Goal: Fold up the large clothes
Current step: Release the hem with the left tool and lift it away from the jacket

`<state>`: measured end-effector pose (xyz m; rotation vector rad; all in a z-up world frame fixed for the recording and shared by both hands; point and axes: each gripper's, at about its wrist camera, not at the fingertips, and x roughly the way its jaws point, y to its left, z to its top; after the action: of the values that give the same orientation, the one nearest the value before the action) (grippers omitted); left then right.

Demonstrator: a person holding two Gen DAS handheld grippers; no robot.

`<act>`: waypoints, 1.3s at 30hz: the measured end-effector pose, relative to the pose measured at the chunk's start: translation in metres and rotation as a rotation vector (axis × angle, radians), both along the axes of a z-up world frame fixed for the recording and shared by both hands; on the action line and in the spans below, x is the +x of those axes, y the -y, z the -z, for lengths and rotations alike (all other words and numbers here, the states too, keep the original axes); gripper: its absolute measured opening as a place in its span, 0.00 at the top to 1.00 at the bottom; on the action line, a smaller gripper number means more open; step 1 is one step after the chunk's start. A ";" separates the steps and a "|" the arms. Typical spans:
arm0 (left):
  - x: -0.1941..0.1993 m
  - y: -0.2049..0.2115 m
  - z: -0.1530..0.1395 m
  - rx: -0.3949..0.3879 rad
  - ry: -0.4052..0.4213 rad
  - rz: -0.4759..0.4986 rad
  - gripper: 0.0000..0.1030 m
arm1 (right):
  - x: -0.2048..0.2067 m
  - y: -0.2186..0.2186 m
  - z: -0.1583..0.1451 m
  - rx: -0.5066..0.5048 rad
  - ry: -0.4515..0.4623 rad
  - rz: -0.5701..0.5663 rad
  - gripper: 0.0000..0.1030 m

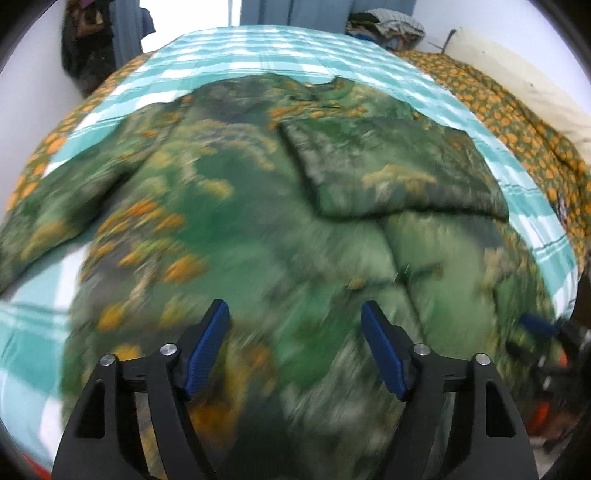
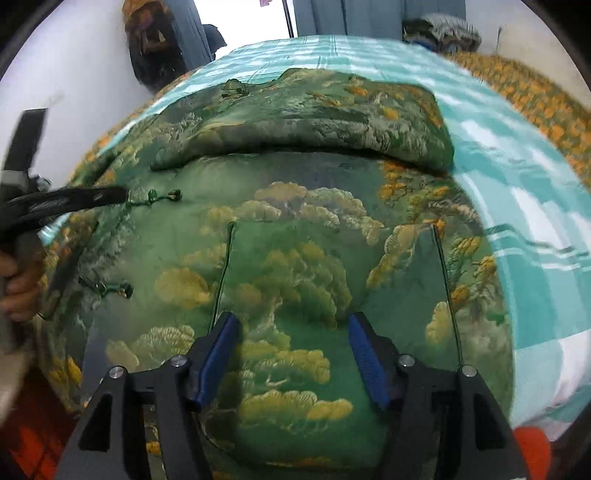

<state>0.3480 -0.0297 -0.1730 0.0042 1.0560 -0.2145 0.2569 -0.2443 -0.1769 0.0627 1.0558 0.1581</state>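
Note:
A large green jacket (image 1: 229, 206) printed with yellow and orange trees lies spread over the bed, blurred in the left wrist view. One sleeve (image 1: 391, 173) is folded across its chest. My left gripper (image 1: 295, 347) hovers over the lower part, open, nothing between its blue pads. In the right wrist view my right gripper (image 2: 291, 354) is open above a patch pocket (image 2: 325, 280), also holding nothing. The folded sleeve (image 2: 314, 125) lies beyond it. The left gripper's black finger (image 2: 74, 201) reaches in near the knot buttons (image 2: 162, 195), with a hand (image 2: 18, 284) behind it.
The jacket rests on a teal checked sheet (image 1: 280, 48). An orange-flowered blanket (image 1: 517, 122) is bunched along the bed's right side. A pile of clothes (image 1: 388, 26) sits at the far corner. A dark bag (image 1: 81, 48) hangs on the left wall.

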 end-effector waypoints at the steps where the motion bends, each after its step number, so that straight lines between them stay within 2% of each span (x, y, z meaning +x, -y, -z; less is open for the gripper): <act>1: -0.007 -0.009 -0.003 0.004 0.004 -0.015 0.23 | -0.001 0.001 -0.006 0.009 0.009 0.010 0.38; 6: -0.027 -0.059 -0.018 0.021 0.036 -0.124 0.18 | -0.016 0.002 -0.023 0.051 0.075 0.064 0.38; 9: -0.031 -0.093 -0.022 0.029 0.055 -0.213 0.16 | -0.029 -0.007 -0.019 0.055 0.079 0.053 0.38; 13: -0.030 -0.137 -0.018 0.014 0.039 -0.346 0.16 | -0.035 -0.023 -0.019 0.040 0.083 0.006 0.38; 17: -0.029 -0.182 -0.018 -0.068 0.047 -0.480 0.15 | -0.041 -0.038 -0.025 0.010 0.116 -0.036 0.38; 19: -0.030 -0.200 -0.017 -0.102 0.047 -0.536 0.12 | -0.041 -0.042 -0.024 -0.007 0.101 -0.049 0.38; 25: -0.012 -0.267 -0.011 -0.227 0.048 -0.703 0.11 | -0.044 -0.047 -0.022 -0.011 0.083 -0.050 0.38; 27: 0.001 -0.288 -0.003 -0.270 0.020 -0.752 0.09 | -0.044 -0.049 -0.023 -0.014 0.084 -0.054 0.38; 31: 0.031 -0.338 0.041 -0.393 -0.117 -0.911 0.10 | -0.044 -0.055 -0.023 -0.021 0.073 -0.066 0.38; 32: 0.032 -0.346 0.047 -0.416 -0.113 -0.952 0.10 | -0.044 -0.056 -0.024 -0.023 0.072 -0.069 0.38; 35: 0.031 -0.365 0.052 -0.511 -0.025 -1.074 0.10 | -0.046 -0.060 -0.023 -0.034 0.064 -0.081 0.38; 38: 0.032 -0.378 0.052 -0.584 0.042 -1.153 0.11 | -0.046 -0.062 -0.020 -0.040 0.045 -0.086 0.38; 39: 0.032 -0.381 0.052 -0.591 0.061 -1.174 0.19 | -0.046 -0.063 -0.019 -0.041 0.040 -0.088 0.38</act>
<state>0.3801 0.3513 -0.2247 -1.1053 0.7578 0.5447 0.2109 -0.1816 -0.1582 -0.0238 1.0216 0.2159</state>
